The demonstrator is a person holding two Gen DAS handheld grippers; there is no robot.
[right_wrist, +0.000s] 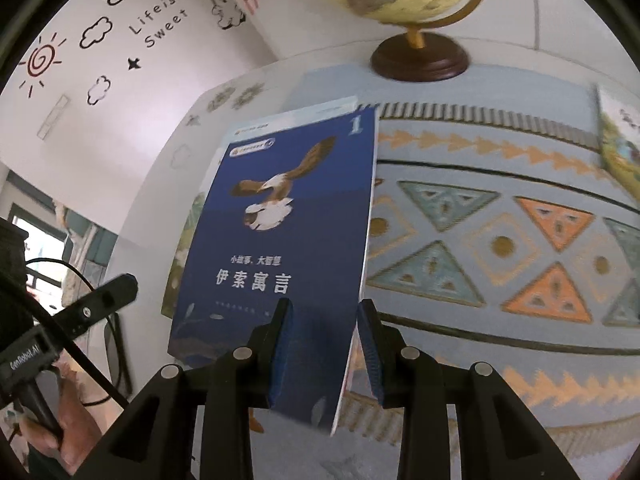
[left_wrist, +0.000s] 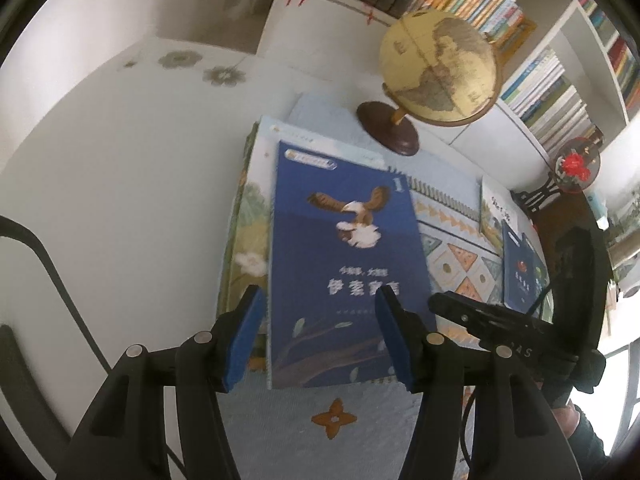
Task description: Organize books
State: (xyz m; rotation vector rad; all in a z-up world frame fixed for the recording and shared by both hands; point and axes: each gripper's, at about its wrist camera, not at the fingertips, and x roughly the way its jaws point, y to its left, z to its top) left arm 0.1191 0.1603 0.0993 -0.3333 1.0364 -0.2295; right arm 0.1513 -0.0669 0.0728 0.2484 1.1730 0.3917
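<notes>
right claw (right_wrist: 325, 350) straddles blue book (right_wrist: 288, 240) | left view: globe (left_wrist: 438, 66)

Patterned cloth (right_wrist: 500, 240) bears books (left_wrist: 248, 216), globe (left_wrist: 436, 68)

Dark blue book (right_wrist: 288, 216) with brown-white eagle, pale blue cloth (right_wrist: 500, 240) with orange-teal triangles, yellow globe (left_wrist: 438, 66)

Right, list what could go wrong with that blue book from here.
The right gripper straddles only the blue book's near right corner, so the book may pivot or sag if lifted. It overhangs the stack below, so it could slide off. The globe stands close behind; a push forward might knock it.
</notes>
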